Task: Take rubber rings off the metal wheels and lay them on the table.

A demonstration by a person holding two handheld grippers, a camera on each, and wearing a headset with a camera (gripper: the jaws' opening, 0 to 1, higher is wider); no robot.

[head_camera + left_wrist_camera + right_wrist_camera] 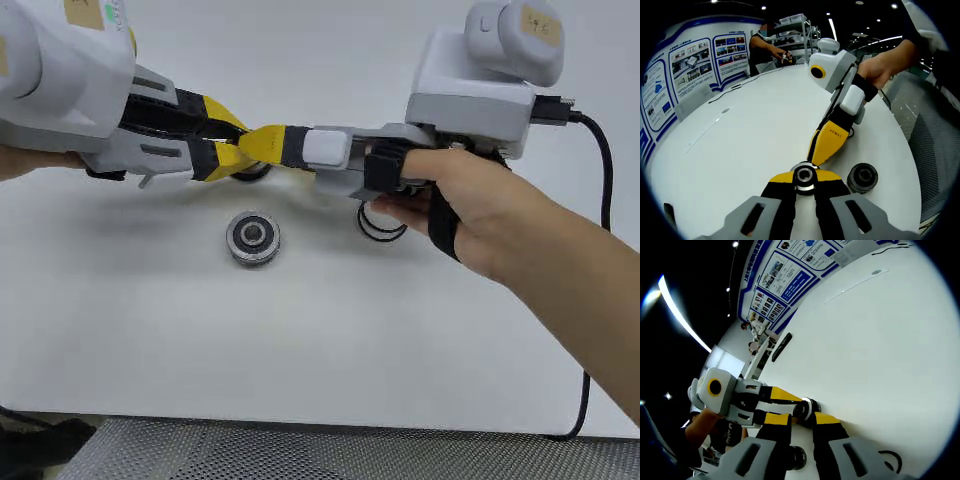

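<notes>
Left hand-held gripper [805, 176] is clamping a small silver metal wheel with black rubber ring [805, 178], lower centre. Right hand-held gripper [802, 418] is flanking this wheel, jaws apart; whether it is gripping cannot be told. A second metal wheel [253, 238] and loose black rubber rings [380, 226] are lying mid-frame on the white worktop [300, 340].

A white table [120, 330] with a smooth, plain top is carrying the work, and its front edge is running along the bottom of the head view. A metal wheel [253, 238] with a dark rim is lying flat near the middle of it, and to the right, apart from the wheel, thin black rubber rings [381, 225] are lying loose on the surface, overlapping one another. A black cable [584, 395] is trailing down the table's right side to the front edge, and in the left gripper view another thin cable [740, 84] is lying across the far part.
</notes>
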